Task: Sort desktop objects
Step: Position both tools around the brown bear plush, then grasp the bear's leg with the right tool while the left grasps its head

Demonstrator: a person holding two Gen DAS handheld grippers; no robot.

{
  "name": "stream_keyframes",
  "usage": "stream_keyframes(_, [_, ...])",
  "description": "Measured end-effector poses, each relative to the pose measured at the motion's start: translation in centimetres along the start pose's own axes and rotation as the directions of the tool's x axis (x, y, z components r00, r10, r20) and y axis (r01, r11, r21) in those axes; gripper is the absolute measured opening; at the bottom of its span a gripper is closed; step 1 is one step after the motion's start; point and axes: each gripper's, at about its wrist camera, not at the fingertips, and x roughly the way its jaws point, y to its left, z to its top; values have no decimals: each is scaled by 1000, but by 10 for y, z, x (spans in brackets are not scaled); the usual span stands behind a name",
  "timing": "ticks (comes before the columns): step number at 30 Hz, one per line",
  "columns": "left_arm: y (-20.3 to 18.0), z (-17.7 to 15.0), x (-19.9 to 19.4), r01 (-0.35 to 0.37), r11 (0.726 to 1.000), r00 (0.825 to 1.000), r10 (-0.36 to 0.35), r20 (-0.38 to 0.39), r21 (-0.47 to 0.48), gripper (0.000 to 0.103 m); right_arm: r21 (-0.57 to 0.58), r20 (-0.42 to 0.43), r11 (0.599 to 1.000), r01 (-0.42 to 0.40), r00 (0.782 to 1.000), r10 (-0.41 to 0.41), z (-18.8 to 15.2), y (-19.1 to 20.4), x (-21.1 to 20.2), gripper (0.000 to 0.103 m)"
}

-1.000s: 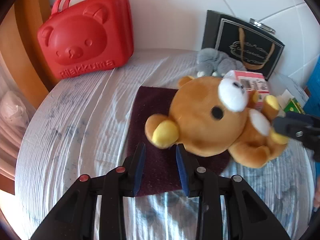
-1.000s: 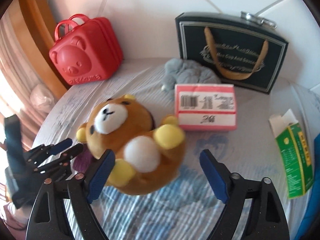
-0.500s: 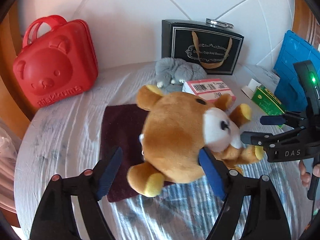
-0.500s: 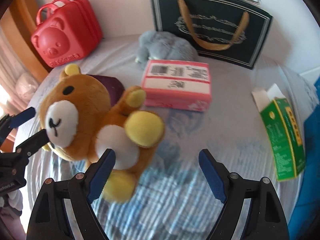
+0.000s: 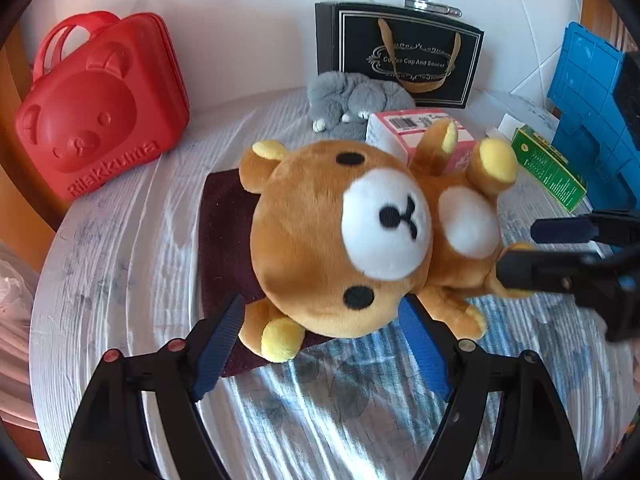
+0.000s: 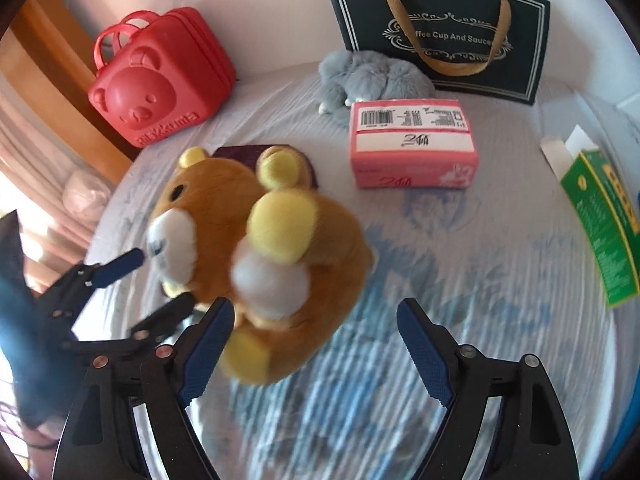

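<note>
Two grippers stand spread around one brown Rilakkuma plush bear [image 5: 352, 236]: the left gripper [image 5: 320, 344] has just been opening, its jaws wide with the bear's head between them, unpressed. The right gripper [image 6: 312, 344] is released too, the bear's belly just off its left finger. Under the bear lies a maroon cloth [image 5: 224, 240] on the tabletop [image 5: 120, 280].

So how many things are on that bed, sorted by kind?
Soft toys: 2 – bear, grey plush
Boxes: 2 – pink box, green box
Bags and cases: 2 – red case, black bag
Cloths: 1 – maroon cloth
Total: 7
</note>
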Motion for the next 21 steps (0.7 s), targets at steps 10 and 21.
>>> stream_keyframes(10, [4,10,17,14,1000,1000,-14,17,-25,79,-7,74,997,72,995,-72,10,1,8,66])
stream_keyframes(21, [-14,26,10,5,1000,994,-6,107,12,42,-113,158,986,121,982,-102,28,4,13,28])
